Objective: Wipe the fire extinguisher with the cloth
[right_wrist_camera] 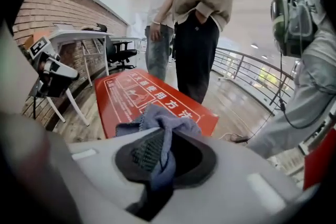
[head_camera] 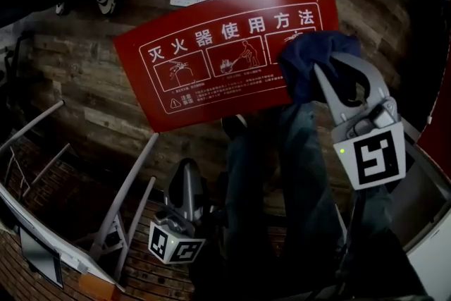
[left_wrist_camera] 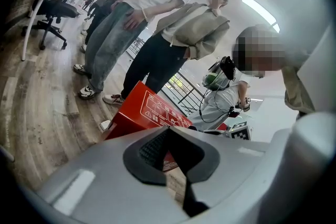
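One broad surface carries everything: the wooden plank floor [head_camera: 70, 81], dark, matt and grained. On it lies the red fire extinguisher box [head_camera: 232, 60], a flat rectangular case. Its smooth, faintly glossy top is printed with white pictograms and Chinese characters. No bare cylinder shows in any view, so I take this box as the thing to wipe.

My left gripper [head_camera: 187, 169], hard grey plastic, sits low on the near side, short of the box's near edge. Its fingers are closed on nothing. My right gripper [head_camera: 325, 77] hangs over the right end of the box with its fingers clamped on the cloth [head_camera: 310, 60]. In the right gripper view the ribbed dark pads pinch one fold, and the rest bunches past the tips. The cloth is soft, limp blue fabric, crumpled into a loose wad. I cannot tell whether it touches the lid.

I judge this to be the approach, or the very start of the wipe. The next move calls for pressing the wad flat on the lid and dragging it across the printed face. The pinch must stay firm so the fabric does not slip free.
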`<act>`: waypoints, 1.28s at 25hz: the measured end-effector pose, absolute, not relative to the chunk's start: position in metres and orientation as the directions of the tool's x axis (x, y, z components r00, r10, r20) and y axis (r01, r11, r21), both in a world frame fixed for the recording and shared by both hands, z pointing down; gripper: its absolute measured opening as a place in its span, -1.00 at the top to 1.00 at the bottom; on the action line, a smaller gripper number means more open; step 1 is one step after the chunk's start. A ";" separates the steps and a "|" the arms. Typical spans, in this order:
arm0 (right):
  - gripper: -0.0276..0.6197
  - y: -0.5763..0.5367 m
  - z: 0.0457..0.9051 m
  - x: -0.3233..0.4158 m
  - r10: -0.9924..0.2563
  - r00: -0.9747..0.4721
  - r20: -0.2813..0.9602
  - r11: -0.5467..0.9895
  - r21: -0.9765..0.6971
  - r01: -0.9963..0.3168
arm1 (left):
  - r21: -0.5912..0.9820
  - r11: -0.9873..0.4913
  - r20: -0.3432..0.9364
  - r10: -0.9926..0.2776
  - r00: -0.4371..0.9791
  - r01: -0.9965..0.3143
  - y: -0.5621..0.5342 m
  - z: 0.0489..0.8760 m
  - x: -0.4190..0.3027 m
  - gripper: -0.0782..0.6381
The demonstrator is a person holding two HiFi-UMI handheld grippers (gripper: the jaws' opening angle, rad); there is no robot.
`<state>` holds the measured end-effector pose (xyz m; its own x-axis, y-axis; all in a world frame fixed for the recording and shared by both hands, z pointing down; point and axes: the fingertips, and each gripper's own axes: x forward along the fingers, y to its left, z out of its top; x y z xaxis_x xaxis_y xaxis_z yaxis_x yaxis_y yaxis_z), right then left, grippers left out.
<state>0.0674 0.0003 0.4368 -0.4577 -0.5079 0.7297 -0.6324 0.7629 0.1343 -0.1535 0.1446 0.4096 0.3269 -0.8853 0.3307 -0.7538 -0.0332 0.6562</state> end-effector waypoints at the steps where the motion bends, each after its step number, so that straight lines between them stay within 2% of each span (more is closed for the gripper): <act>1: 0.78 -0.006 0.438 0.070 -0.516 -0.425 0.744 0.757 0.163 -0.633 | 0.655 -0.033 0.335 -0.883 0.328 -0.755 0.146 0.411 -0.153 0.77; 5: 0.78 -0.027 0.438 0.035 -0.528 -0.373 0.763 0.779 0.261 -0.570 | 0.657 -0.026 0.348 -0.876 0.334 -0.753 0.152 0.417 -0.148 0.77; 7: 0.78 -0.029 0.436 -0.003 -0.497 -0.434 0.752 0.815 0.232 -0.531 | 0.661 -0.024 0.352 -0.873 0.338 -0.750 0.154 0.419 -0.144 0.77; 10: 0.78 -0.021 0.433 -0.059 -0.430 -0.537 0.726 0.890 0.240 -0.389 | 0.662 -0.030 0.349 -0.872 0.344 -0.749 0.152 0.417 -0.139 0.77; 13: 0.78 -0.017 0.433 -0.070 -0.373 -0.594 0.713 0.925 0.239 -0.295 | 0.667 -0.040 0.336 -0.876 0.347 -0.744 0.147 0.411 -0.137 0.77; 16: 0.78 -0.047 0.426 -0.041 -0.451 -0.618 0.644 0.889 0.265 -0.374 | 0.666 -0.045 0.329 -0.878 0.348 -0.745 0.145 0.409 -0.140 0.77; 19: 0.78 -0.077 0.431 0.026 -0.554 -0.494 0.670 0.790 0.237 -0.565 | 0.668 -0.034 0.333 -0.880 0.339 -0.744 0.148 0.412 -0.143 0.77; 20: 0.78 -0.081 0.432 0.046 -0.570 -0.438 0.695 0.765 0.255 -0.592 | 0.669 -0.030 0.335 -0.880 0.337 -0.743 0.149 0.413 -0.144 0.77; 23: 0.78 -0.081 0.435 0.062 -0.606 -0.318 0.729 0.739 0.370 -0.563 | 0.676 -0.018 0.342 -0.878 0.336 -0.736 0.153 0.419 -0.142 0.77; 25: 0.78 -0.078 0.435 0.044 -0.608 -0.314 0.729 0.743 0.382 -0.550 | 0.681 -0.013 0.346 -0.876 0.337 -0.732 0.155 0.421 -0.140 0.77; 28: 0.78 -0.071 0.433 -0.009 -0.557 -0.399 0.728 0.786 0.307 -0.537 | 0.684 -0.017 0.345 -0.874 0.343 -0.730 0.153 0.422 -0.138 0.77; 32: 0.78 -0.046 0.431 -0.106 -0.456 -0.538 0.709 0.886 0.303 -0.351 | 0.679 -0.015 0.346 -0.875 0.338 -0.734 0.152 0.422 -0.139 0.77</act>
<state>-0.1062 -0.0465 0.4312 -0.5382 -0.4560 0.7088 -0.3512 0.8858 0.3033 -0.1392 0.1520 0.4215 0.3382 -0.8750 0.3464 -0.7339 -0.0148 0.6791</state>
